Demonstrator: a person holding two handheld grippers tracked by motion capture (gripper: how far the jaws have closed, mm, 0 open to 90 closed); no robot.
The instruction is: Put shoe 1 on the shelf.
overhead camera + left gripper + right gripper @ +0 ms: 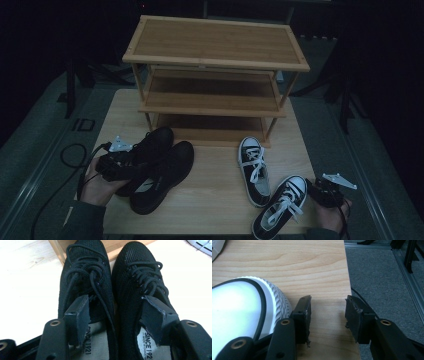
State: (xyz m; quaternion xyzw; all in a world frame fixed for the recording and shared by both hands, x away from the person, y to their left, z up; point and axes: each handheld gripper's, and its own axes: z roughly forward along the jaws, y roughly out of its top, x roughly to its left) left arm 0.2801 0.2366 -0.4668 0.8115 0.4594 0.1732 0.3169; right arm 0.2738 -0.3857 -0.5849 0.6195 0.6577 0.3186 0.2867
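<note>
A pair of black shoes [157, 167] lies on the left half of the table [215, 185], side by side and touching, toes toward the wooden shoe rack [215, 80] at the back. They look light and soft: mesh uppers that will give under pressure, loose laces that could snag, and a firmer sole and heel collar. Judging from the left claw's own view, the best hold is across the two inner collars where the shoes meet, pinching both walls together so the pair lifts as one; the mesh toe would only fold.

The left claw [117, 312] sits over the heel openings, its jaws standing wide, one above the insole of the left shoe [85, 282] and the other above the insole of the right shoe [142, 285]. The adjoining inner walls lie between the jaws, but the pads do not press on them yet, so nothing is gripped.

A pair of black-and-white sneakers [270, 190] lies on the right half of the table, one [255, 170] pointing at the rack, the other [282, 207] angled toward the near right corner. These seem stiffer, with rubber toe caps, and are best taken by the heel.

The right claw [328, 317] hovers at the table's right edge with its jaws wide apart and empty; its left jaw is just beside the nearer sneaker's white rubber toe [249, 307], and whether it touches cannot be told.
</note>
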